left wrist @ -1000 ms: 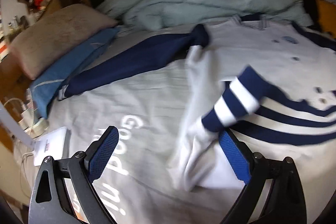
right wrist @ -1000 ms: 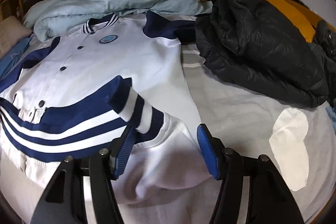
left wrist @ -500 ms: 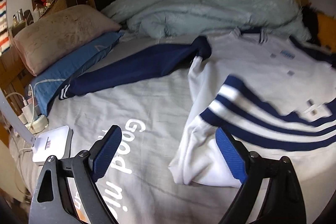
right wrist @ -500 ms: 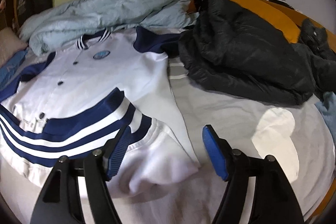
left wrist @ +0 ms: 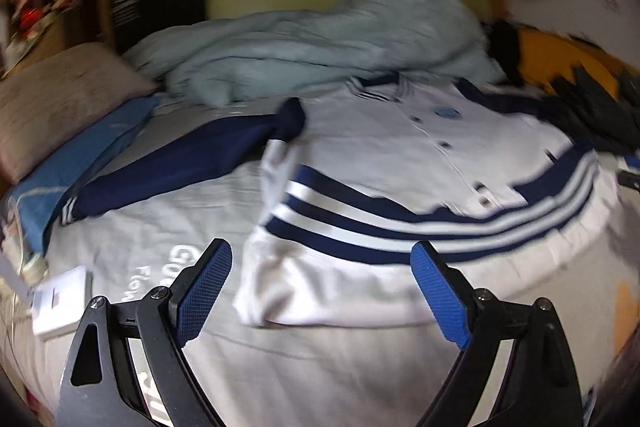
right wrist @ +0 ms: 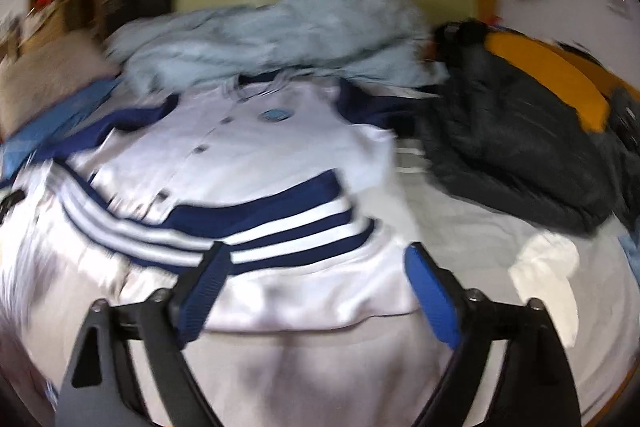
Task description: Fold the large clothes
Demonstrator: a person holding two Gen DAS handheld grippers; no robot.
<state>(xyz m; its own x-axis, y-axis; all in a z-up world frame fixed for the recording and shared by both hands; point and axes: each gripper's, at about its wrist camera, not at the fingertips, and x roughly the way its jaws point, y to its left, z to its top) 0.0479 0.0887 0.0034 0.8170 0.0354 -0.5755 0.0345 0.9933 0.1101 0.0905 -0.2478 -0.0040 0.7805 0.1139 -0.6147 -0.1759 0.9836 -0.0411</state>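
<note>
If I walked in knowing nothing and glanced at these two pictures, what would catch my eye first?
Most likely the white jacket with navy stripes, spread buttoned-side up across the middle of the bed, one navy sleeve stretched out toward the pillows. Next, the blue-padded left gripper and right gripper in the foreground, both open with nothing held. Behind lies a rumpled pale blue blanket, and a black puffy coat sits beside the jacket.

A grey bed (left wrist: 304, 355) carries a white jacket (left wrist: 384, 147) ahead of the left claw (left wrist: 324, 289), pale blue blanket (left wrist: 320, 43) beyond, pillow (left wrist: 60, 99) far left.
</note>
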